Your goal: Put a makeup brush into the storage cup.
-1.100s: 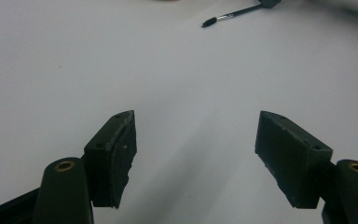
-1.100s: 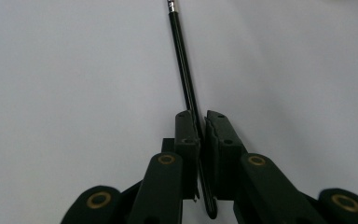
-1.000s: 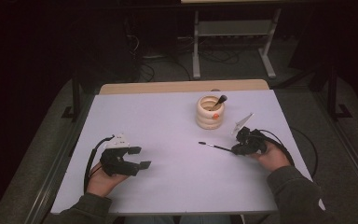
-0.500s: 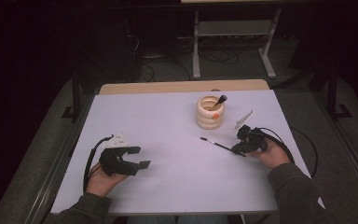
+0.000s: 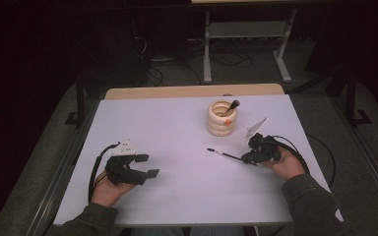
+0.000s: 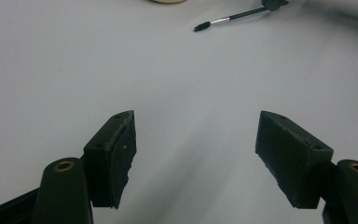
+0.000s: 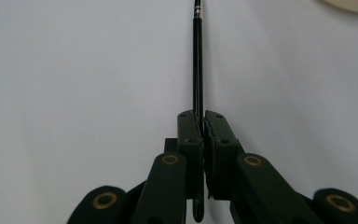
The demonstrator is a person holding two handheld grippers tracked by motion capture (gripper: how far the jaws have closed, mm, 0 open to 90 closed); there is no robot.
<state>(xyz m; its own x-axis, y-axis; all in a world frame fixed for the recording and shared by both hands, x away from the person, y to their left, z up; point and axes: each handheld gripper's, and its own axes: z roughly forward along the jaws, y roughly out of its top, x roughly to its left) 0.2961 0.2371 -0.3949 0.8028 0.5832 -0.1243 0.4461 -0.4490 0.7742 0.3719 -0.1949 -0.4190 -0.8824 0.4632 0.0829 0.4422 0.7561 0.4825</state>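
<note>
A thin black brush (image 5: 225, 155) (image 7: 197, 60) (image 6: 233, 18) is held level a little above the white table, its tip pointing left. My right gripper (image 5: 250, 159) (image 7: 202, 116) is shut on the brush's handle at the table's right. A cream ringed holder (image 5: 222, 118) stands at the back middle with another dark brush (image 5: 232, 106) leaning in it. Resting at the front left, my left gripper (image 5: 146, 166) (image 6: 196, 154) is open, with bare table between its pads.
The white table (image 5: 177, 132) has a wooden strip along its far edge. Beyond it stand a metal stand (image 5: 246, 34) and cables on the dark floor. A cable (image 5: 320, 152) trails off the right side from my right gripper.
My right gripper has lifted the brush slightly and carried it up and to the right, toward the holder. The left gripper has stayed put.
</note>
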